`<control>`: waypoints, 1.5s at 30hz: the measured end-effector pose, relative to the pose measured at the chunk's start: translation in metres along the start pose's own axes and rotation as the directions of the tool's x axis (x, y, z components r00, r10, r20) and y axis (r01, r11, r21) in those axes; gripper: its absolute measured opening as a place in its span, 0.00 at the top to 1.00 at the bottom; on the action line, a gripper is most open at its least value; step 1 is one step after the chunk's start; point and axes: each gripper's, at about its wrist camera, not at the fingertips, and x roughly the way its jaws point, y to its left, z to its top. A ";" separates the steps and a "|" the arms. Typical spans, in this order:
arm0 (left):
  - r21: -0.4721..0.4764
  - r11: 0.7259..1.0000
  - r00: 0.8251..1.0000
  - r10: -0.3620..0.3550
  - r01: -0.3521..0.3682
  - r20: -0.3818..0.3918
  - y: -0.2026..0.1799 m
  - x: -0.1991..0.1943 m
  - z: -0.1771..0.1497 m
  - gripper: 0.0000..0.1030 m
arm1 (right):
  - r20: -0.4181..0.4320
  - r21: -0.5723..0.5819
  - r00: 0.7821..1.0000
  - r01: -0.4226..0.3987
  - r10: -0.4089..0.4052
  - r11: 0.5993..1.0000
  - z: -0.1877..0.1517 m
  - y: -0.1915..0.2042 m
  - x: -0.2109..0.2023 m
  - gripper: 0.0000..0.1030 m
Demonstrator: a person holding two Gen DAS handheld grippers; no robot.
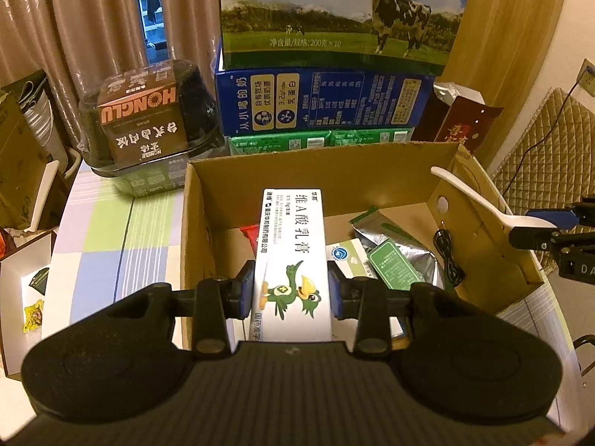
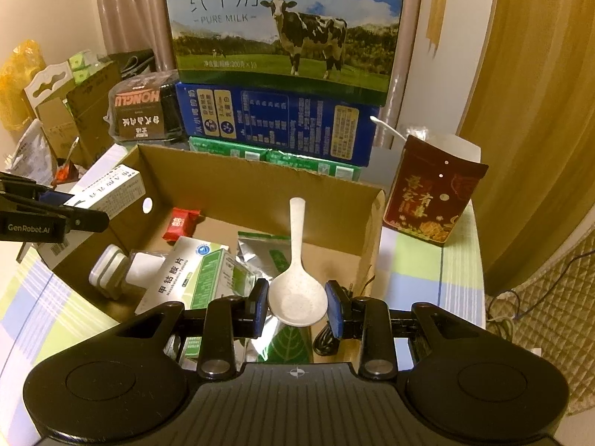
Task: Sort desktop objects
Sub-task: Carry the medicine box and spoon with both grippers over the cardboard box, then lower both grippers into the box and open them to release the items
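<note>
The left gripper (image 1: 291, 291) is pinched on a white ointment carton (image 1: 292, 260) printed "维A酸乳膏", held over the open cardboard box (image 1: 334, 165). The right gripper (image 2: 296, 308) is clamped on the bowl of a white spoon (image 2: 297, 293), above the same box. "PURE MILK" is read on the cow carton (image 1: 334, 15) behind, "HONGLU" on the dark package (image 1: 143, 119). Only the right view shows the "GenRobot.AI" marking, a "甲钴胺片" carton (image 2: 178, 271) and a red candy (image 2: 180, 225) inside.

Matt brown cardboard box (image 1: 208, 200), speckled white plastic spoon (image 2: 297, 297), crinkled shiny foil pouch (image 1: 394, 238).
</note>
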 end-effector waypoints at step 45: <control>-0.045 0.999 1.000 0.012 -0.012 -0.002 0.013 0.030 -0.001 0.62 | -0.026 0.006 1.000 0.005 -0.004 1.000 0.001 -0.001 0.030 0.71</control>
